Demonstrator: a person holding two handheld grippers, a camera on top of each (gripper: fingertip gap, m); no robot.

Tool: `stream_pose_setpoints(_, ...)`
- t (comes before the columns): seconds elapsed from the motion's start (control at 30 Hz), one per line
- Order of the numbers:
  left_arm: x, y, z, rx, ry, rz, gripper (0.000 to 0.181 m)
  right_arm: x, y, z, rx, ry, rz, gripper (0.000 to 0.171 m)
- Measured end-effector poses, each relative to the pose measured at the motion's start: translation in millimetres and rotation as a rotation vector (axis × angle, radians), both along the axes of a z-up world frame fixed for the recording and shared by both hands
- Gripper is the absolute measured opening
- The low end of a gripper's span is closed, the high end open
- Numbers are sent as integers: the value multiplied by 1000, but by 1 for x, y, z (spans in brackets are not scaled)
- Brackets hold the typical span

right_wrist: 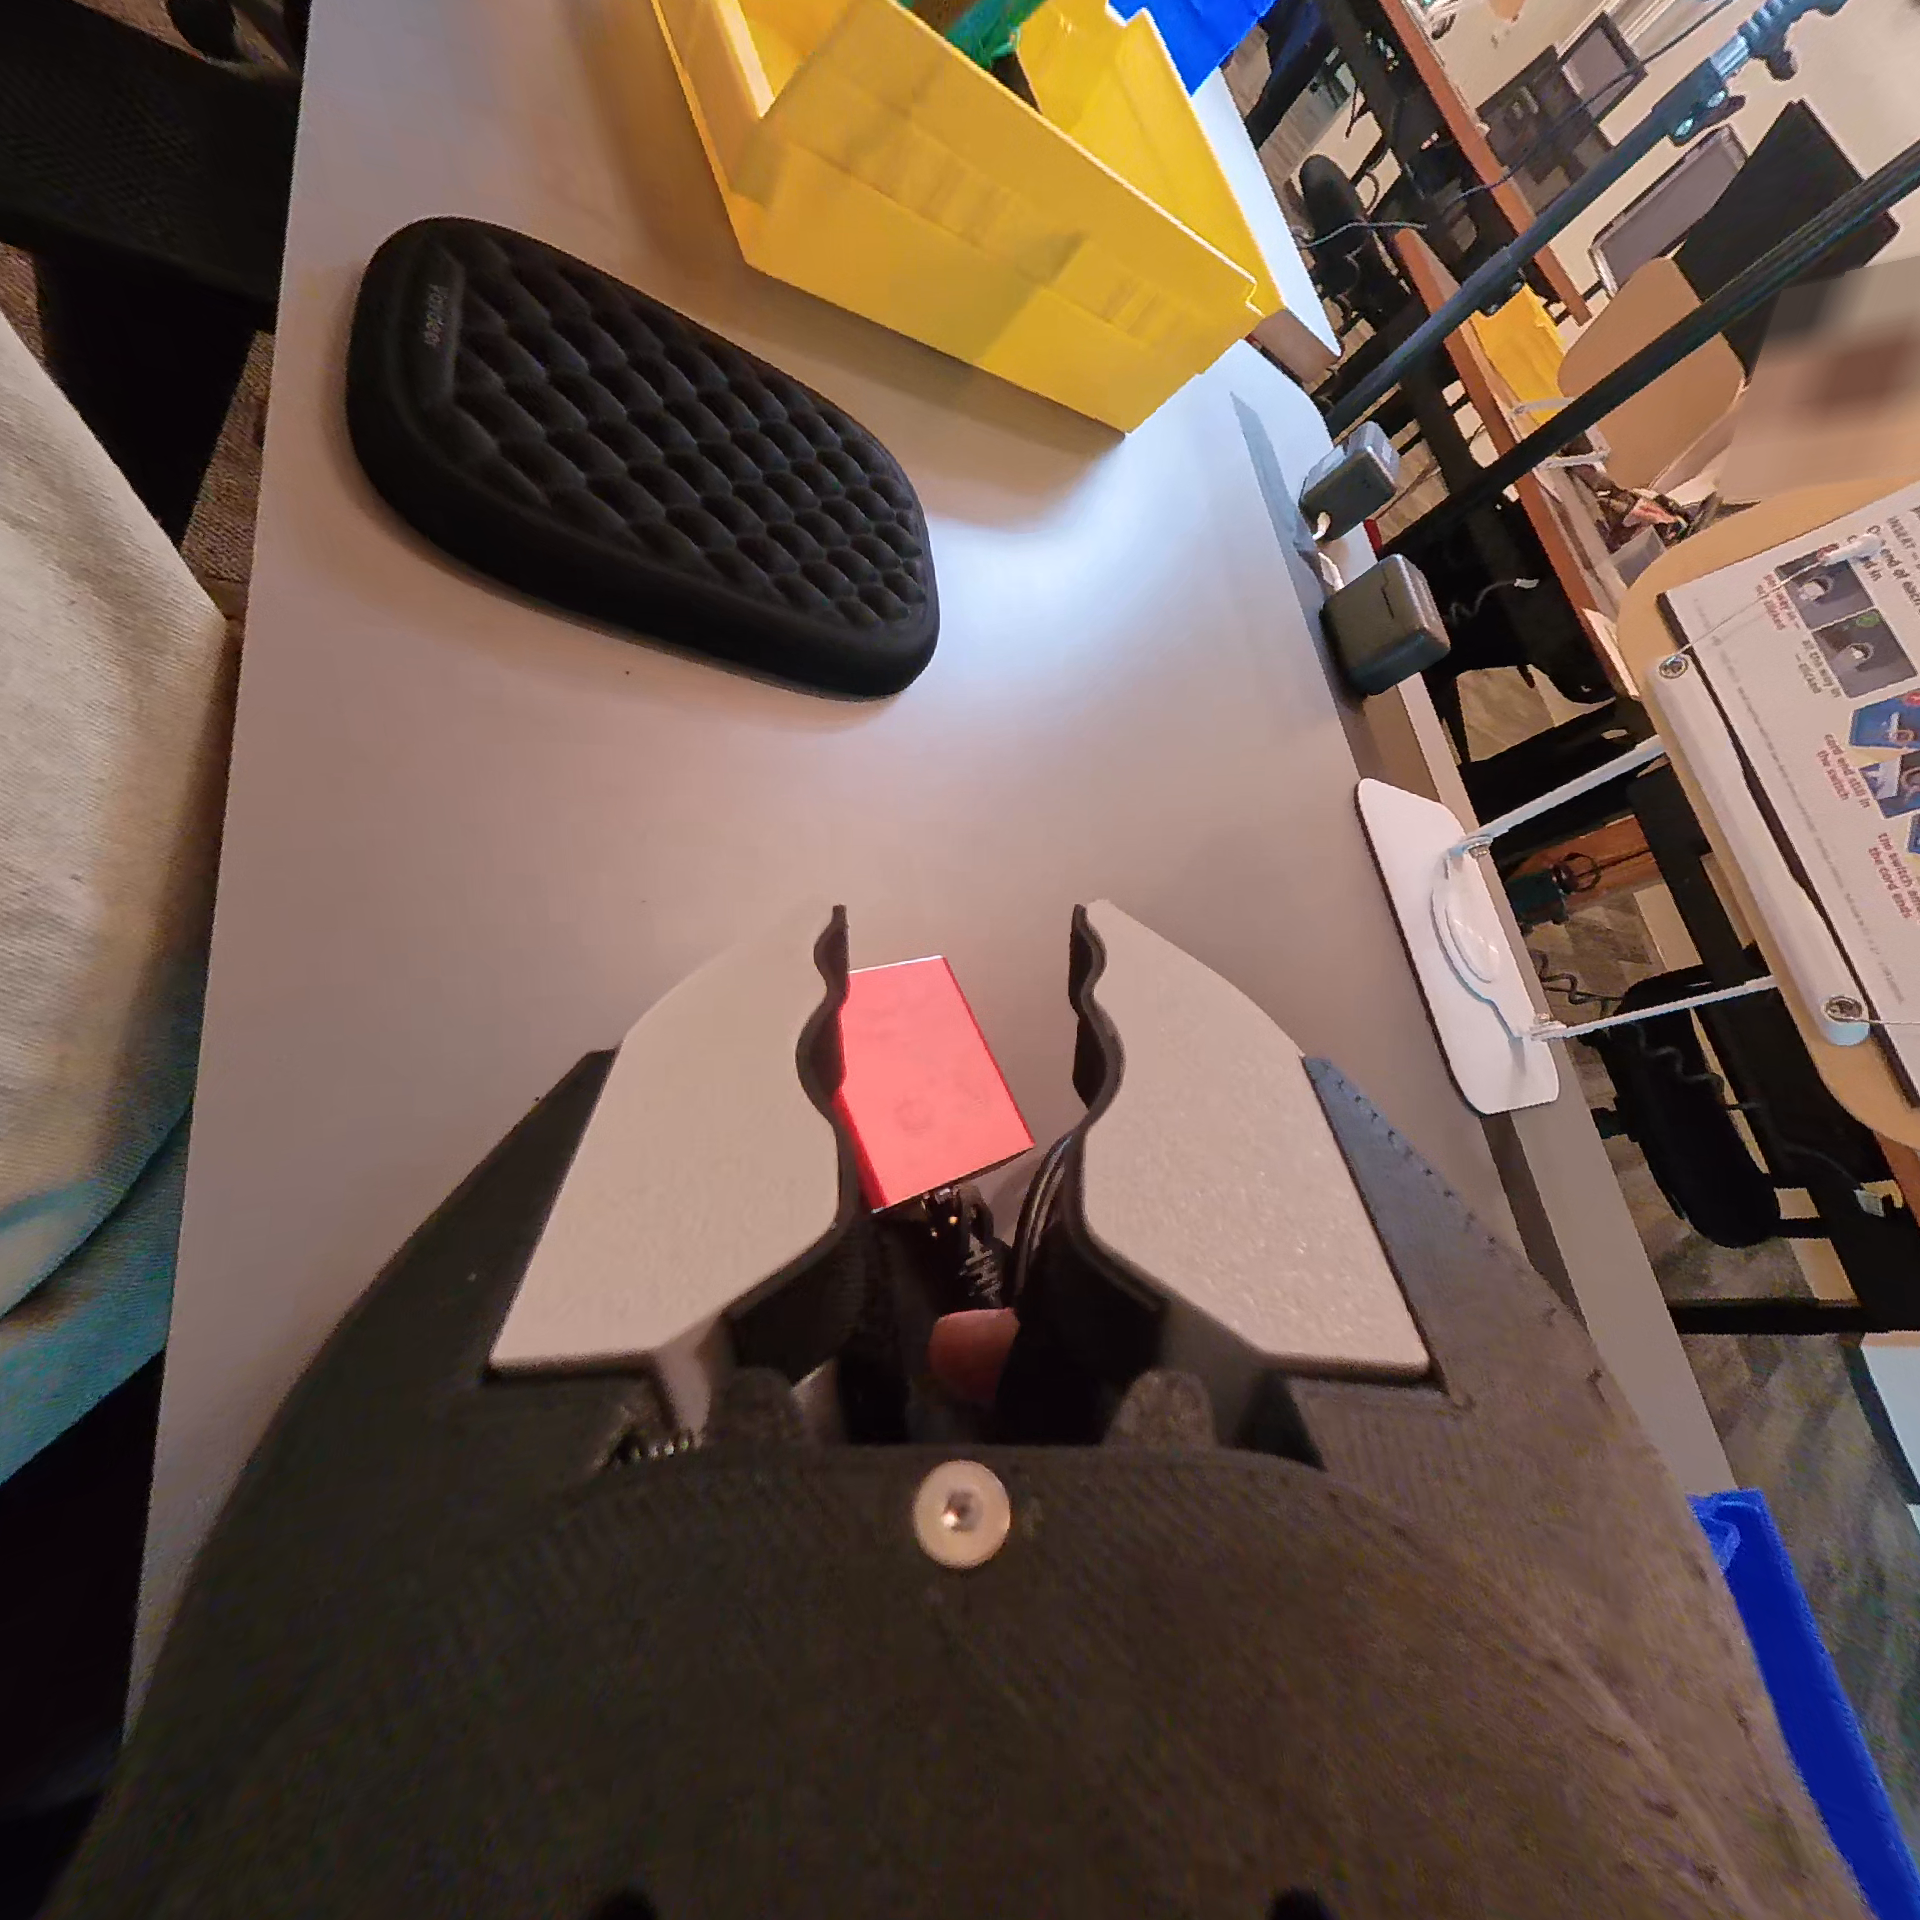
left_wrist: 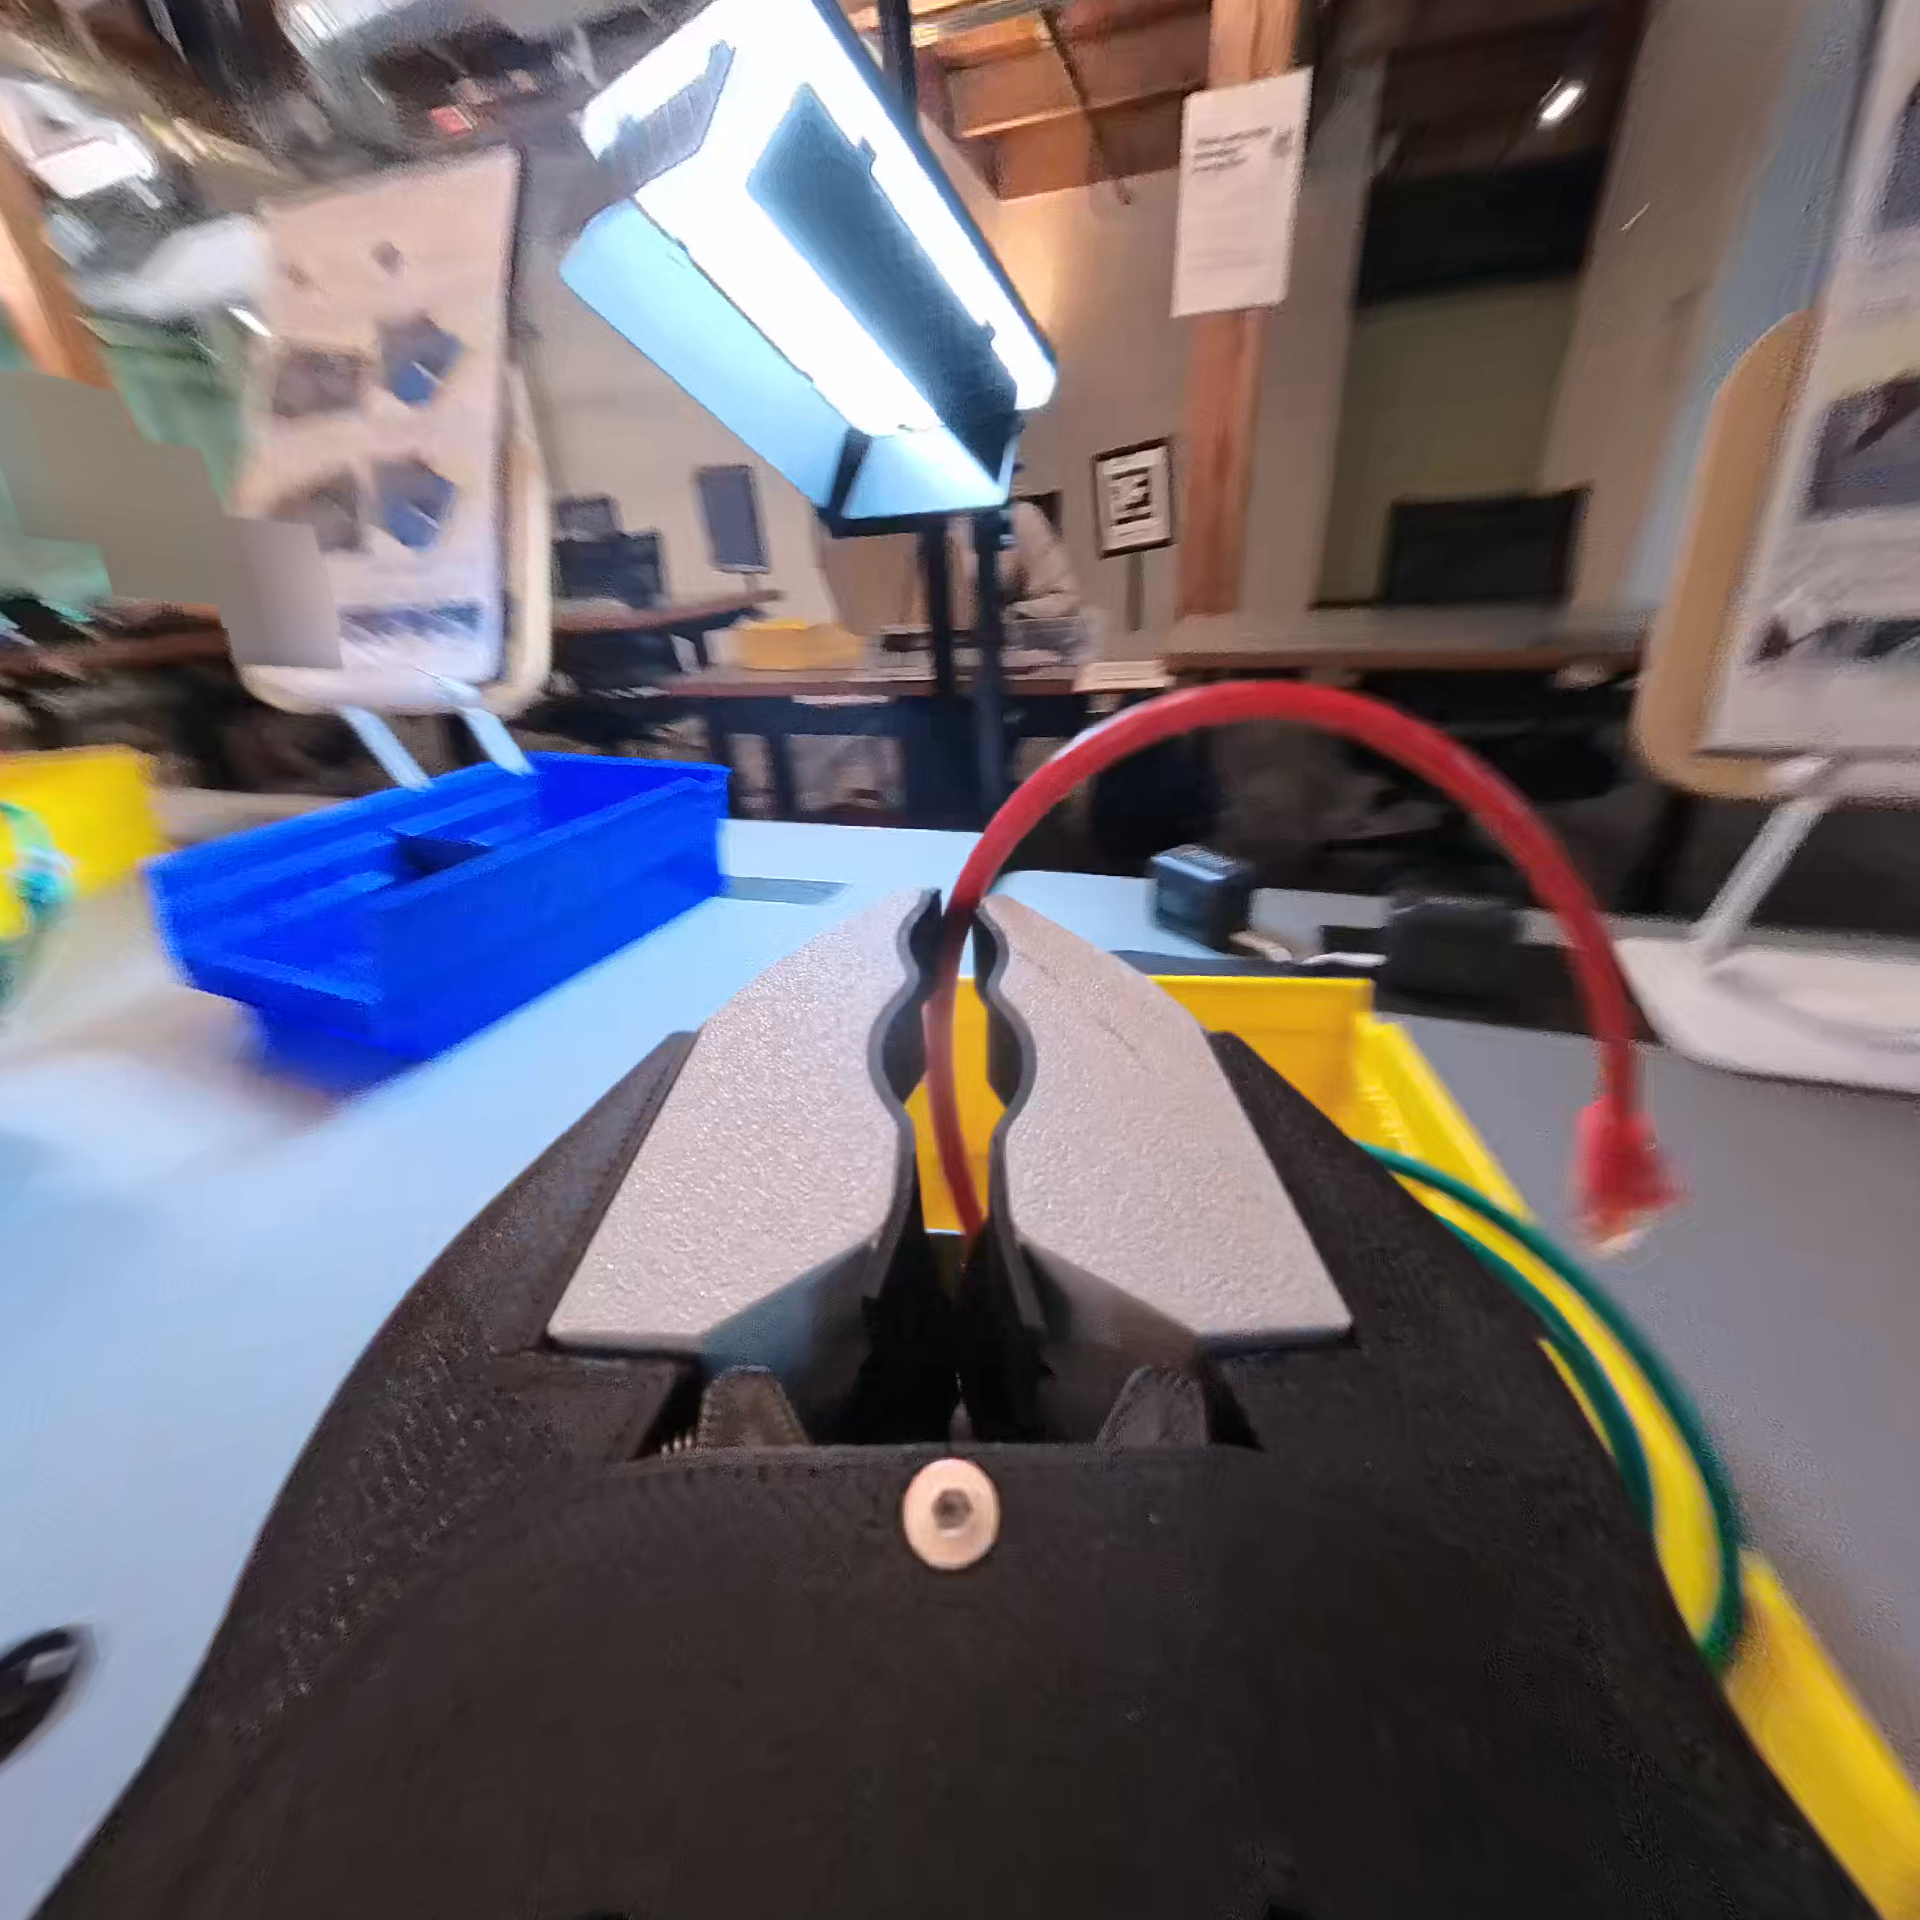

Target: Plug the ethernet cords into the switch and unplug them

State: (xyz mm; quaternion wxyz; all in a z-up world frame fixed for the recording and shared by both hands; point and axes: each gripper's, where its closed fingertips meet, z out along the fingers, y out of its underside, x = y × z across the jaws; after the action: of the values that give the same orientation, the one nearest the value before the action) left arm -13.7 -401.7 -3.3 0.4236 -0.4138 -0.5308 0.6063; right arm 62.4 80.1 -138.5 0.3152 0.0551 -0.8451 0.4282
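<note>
A: How are your two claws sitting?

B: My left claw point(left_wrist: 961, 914) is raised and looks out level across the room, clenched on the red ethernet cord point(left_wrist: 1351, 727). The cord runs up between the tips, arches over to the right and hangs down, its red plug point(left_wrist: 1616, 1179) dangling free in the air above the far right corner of the yellow bin point(left_wrist: 1392, 1070). My right claw point(right_wrist: 956, 925) is tipped down toward the surface point(right_wrist: 623, 831), its jaws spread apart (nothing pinched between them).

A: And the switch?

B: A small red box, the switch point(right_wrist: 925, 1091), shows between my right claw's spread fingers. It lies close against the left finger point(right_wrist: 707, 1122) and apart from the right one; whether it rests on the surface or is held from below I cannot tell.

A: What else is near the yellow bin?

B: A green cord point(left_wrist: 1621, 1382) trails over its right-hand wall, close beside my left claw. To its left sits a blue bin point(left_wrist: 447, 914). In the right wrist view a black ridged pad point(right_wrist: 644, 457) lies just beside the bin on the grey surface, between the bin and my right claw.

A: The room?

B: Behind the bin a lit panel lamp point(left_wrist: 810, 260) stands on a black stand, with desks and wooden posts farther back (all rather blurred).
</note>
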Motion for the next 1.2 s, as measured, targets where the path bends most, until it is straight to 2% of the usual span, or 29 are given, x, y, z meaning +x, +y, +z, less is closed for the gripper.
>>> stream_pose_setpoints(0.1,-1,0,-7,94,9,-71,4,-1,0,0,3,-1,-3,42)
stream_pose_setpoints(0.3,5,12,-10,62,-2,-83,6,-1,-6,2,-31,3,1,41)
stream_pose_setpoints(0.43,9,55,-3,73,47,-199,5,4,-29,22,-168,38,42,42)
stream_pose_setpoints(0.53,13,96,8,49,103,-298,5,16,-55,48,-383,37,110,42)
stream_pose_setpoints(0.67,21,151,25,-12,239,-402,4,36,-86,80,-724,-214,246,43)
stream_pose_setpoints(0.77,26,185,28,-29,290,-426,5,32,-95,94,-864,-281,252,47)
stream_pose_setpoints(0.97,25,245,17,61,261,-584,5,25,-101,113,-789,125,161,47)
stream_pose_setpoints(1.2,20,272,2,124,212,-680,5,34,-102,127,-734,357,162,34)
